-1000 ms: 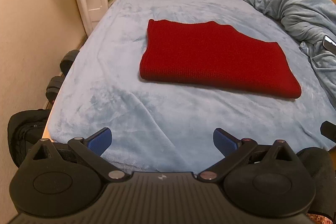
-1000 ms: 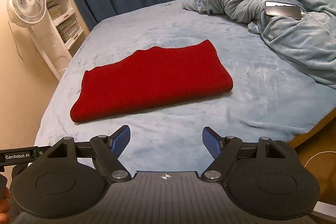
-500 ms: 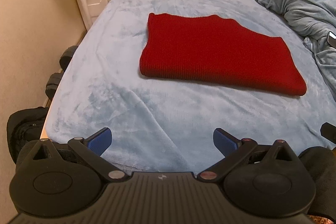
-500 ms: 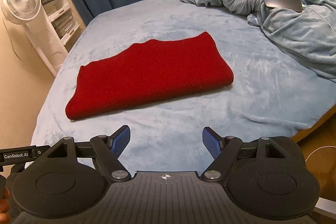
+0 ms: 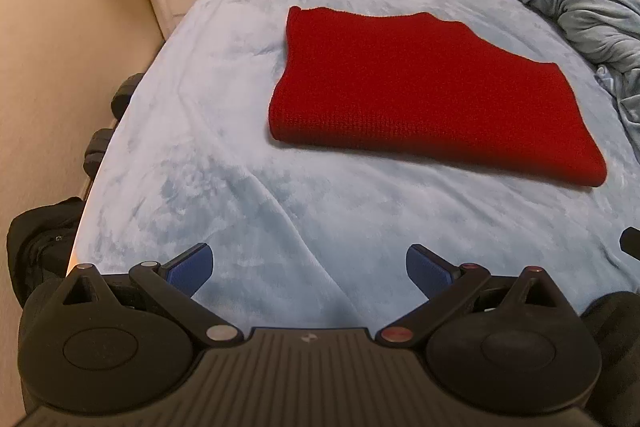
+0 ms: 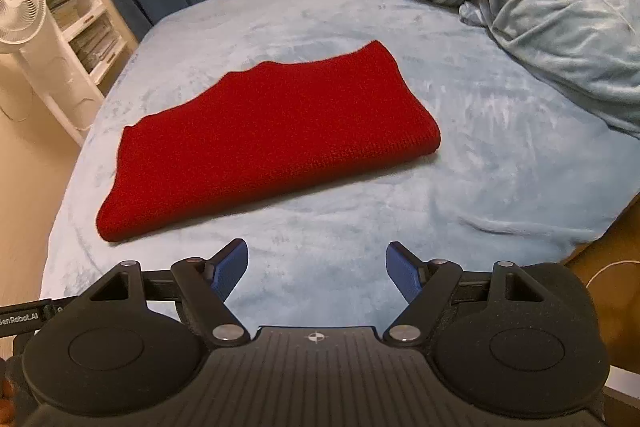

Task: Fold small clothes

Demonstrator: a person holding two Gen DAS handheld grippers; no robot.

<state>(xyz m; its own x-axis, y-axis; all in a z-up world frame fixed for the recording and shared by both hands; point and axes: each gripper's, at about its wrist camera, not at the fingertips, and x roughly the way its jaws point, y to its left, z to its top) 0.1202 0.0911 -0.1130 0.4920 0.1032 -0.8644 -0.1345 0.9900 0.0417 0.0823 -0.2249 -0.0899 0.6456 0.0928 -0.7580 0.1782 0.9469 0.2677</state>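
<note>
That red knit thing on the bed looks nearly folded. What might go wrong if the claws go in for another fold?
The red knit is thick and layered, so an open claw may pinch only the top layer and pull the fold apart. The fleece bed cover under it is soft and could get grabbed along with it.

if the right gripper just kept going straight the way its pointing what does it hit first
Probably the bare blue bed cover: the open right gripper looks down onto it. The folded red sweater lies a little beyond, and depth is hard to judge through the fisheye.
</note>
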